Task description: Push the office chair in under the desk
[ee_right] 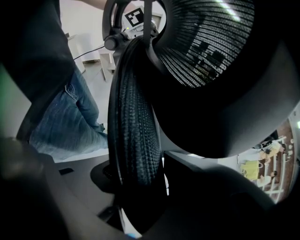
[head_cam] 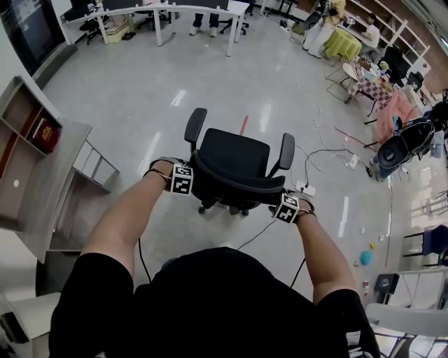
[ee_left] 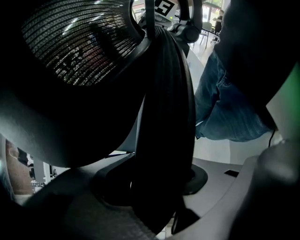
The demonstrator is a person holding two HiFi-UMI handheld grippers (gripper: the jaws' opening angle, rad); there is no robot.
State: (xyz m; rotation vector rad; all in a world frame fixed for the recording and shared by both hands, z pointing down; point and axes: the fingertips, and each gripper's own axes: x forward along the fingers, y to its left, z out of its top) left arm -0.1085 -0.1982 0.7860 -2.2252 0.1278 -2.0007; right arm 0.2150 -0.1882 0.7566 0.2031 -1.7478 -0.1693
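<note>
A black office chair [head_cam: 234,157] stands on the grey floor in front of me, its seat facing away. My two grippers grasp the top rim of its mesh backrest [head_cam: 236,184] from above. The left gripper [head_cam: 183,183] holds the rim's left end, the right gripper [head_cam: 285,210] its right end. In the left gripper view the dark rim [ee_left: 164,93] runs up between the jaws of the left gripper [ee_left: 159,197]. In the right gripper view the rim [ee_right: 133,117] likewise fills the gap of the right gripper [ee_right: 140,197]. White desks [head_cam: 168,8] stand far off across the floor.
A grey shelf unit [head_cam: 49,161] stands close at the left. Cables [head_cam: 322,150] and a power strip [head_cam: 306,189] lie on the floor right of the chair. Chairs, a black speaker [head_cam: 395,147] and clutter fill the right side. My jeans [ee_left: 229,108] show behind the backrest.
</note>
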